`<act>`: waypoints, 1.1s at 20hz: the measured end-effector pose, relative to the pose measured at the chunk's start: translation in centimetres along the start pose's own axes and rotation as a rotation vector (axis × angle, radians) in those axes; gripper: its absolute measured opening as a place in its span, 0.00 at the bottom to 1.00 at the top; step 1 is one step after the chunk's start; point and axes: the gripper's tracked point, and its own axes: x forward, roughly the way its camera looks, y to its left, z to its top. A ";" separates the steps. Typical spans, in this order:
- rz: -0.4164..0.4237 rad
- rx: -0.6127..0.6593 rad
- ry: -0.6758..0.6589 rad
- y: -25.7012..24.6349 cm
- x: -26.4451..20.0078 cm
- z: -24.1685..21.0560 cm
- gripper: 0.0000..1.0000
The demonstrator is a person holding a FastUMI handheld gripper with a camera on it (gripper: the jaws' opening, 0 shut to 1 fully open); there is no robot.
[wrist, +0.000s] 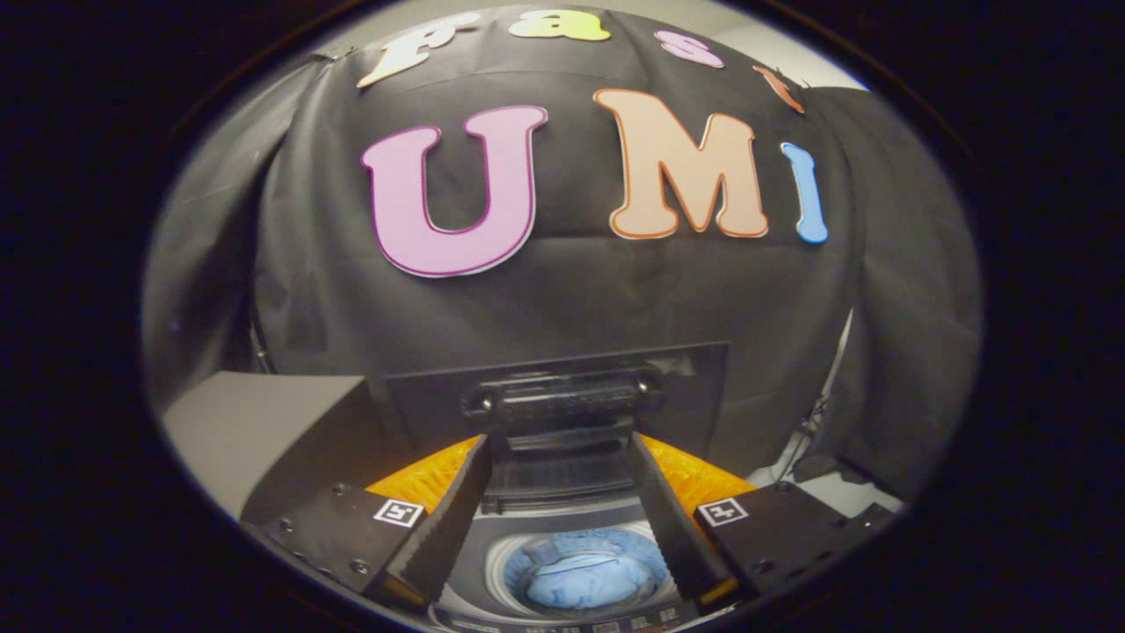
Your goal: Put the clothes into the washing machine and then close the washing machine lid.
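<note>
The gripper point(562, 527) hangs above a top-loading washing machine point(492, 576), its two fingers spread wide with nothing between them — they press on nothing. Down in the gap between the fingers sits the round drum point(508, 556), and in it lies a bundle of light blue clothes point(584, 576); the finger edges cover the sides of the drum, so how full it is cannot be judged. Beyond the fingers the washing machine lid point(562, 396) stands upright and open against the black cloth wall point(571, 299), its dark handle bar facing the camera. The machine's front panel is cut off at the bottom and its markings are too small to make out. To the left stands a grey box point(255, 422) — only partly visible.
</note>
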 end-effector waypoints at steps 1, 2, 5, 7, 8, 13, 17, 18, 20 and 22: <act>-0.012 0.006 -0.009 0.0 0.0 0.7 0.98; 0.000 0.019 -0.035 0.5 0.3 1.6 0.97; -0.002 0.009 -0.095 1.1 1.3 4.5 0.97; -0.013 0.010 -0.123 0.9 2.4 6.0 0.97; -0.020 0.014 -0.126 0.8 2.8 6.0 0.97; -0.057 0.004 -0.137 -0.9 7.1 6.6 0.97; -0.064 0.014 -0.145 -1.4 10.1 6.4 0.97; -0.061 0.023 -0.153 -1.3 10.6 6.6 0.97; -0.053 0.045 -0.165 -1.2 11.8 7.0 0.97; -0.055 0.047 -0.174 -0.9 12.7 7.0 0.97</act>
